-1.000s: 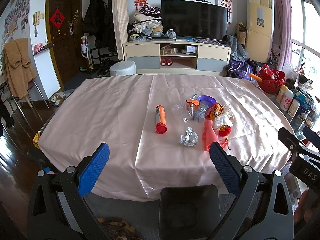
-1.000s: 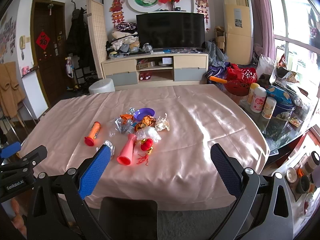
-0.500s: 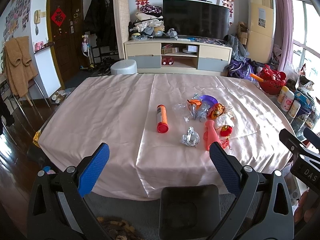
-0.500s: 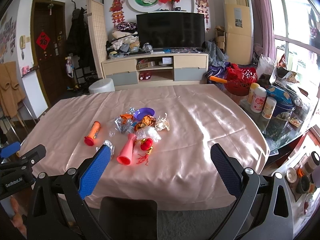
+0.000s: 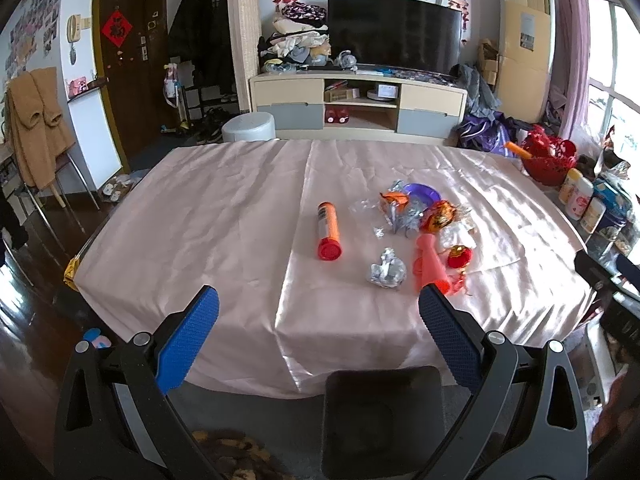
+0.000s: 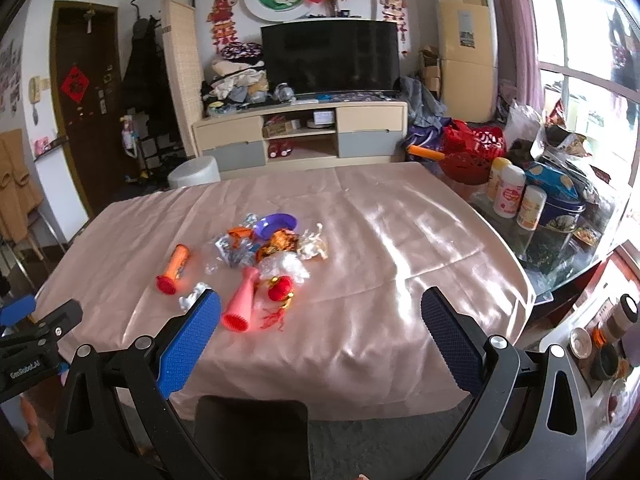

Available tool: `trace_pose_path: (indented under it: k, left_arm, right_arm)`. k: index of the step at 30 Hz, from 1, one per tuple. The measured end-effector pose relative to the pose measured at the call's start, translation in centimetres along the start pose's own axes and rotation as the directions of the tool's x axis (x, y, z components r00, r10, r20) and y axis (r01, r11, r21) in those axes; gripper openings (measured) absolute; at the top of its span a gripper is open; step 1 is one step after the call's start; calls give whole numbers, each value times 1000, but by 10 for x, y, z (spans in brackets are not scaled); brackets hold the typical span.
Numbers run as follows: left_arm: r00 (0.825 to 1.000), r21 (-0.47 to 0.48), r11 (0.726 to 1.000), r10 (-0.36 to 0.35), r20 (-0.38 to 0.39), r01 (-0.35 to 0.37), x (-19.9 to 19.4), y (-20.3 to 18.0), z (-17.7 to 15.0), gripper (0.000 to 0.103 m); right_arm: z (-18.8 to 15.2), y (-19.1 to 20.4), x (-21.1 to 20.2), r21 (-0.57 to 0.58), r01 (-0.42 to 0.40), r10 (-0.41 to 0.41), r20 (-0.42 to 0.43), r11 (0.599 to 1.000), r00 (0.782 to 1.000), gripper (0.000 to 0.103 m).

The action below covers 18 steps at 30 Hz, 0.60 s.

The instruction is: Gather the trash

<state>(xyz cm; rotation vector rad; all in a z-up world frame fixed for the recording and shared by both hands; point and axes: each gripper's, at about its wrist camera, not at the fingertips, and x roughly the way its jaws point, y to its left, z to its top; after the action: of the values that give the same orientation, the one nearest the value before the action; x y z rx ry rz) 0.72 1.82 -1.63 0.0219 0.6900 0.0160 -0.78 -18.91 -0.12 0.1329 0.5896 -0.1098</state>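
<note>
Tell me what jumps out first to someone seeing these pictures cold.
A bright heap of wrappers sits right of centre on the pink tablecloth, with an orange tube lying to its left. Nearer the front edge lie a foil ball and a pink cone. Both open tools hover short of the table.

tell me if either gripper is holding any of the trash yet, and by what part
Nothing is held. The left gripper and right gripper are both open and empty, short of the table's near edge; the crumpled foil and orange tube lie untouched.
</note>
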Motion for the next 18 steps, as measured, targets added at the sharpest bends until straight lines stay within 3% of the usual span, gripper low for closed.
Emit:
trace_pose_path:
  k: [3,7,10,12,15,18]
  left_arm:
    - [1000,4,1000,7,-15,-7,10,2,-1,95]
    - [999,24,1000,10,-31,-10,23,-1,-1,95]
    - [999,56,998,21,-35,-19,32,-5,0,95]
    - [998,56,998,-14,-66,18,43,-8,2,95]
    - [990,24,997,-65,-123,68,65,-8,3,95]
    - [976,-25,994,-108,-191,105,89,-6,3,88]
  right_arm:
    - [1,-6,9,22,18,-18,-20,1000,1000,100]
    - [5,-7,29,50,-37,41,-83,998,996,100]
    - [8,-2,46,38,-30,34,-112,999,993,100]
    - [8,-2,56,47,-33,39,-131,998,991,100]
    - [11,-7,76,117,-91,111,-178,989,978,100]
    - [13,-13,92,176,-111,146,-204,978,968,93]
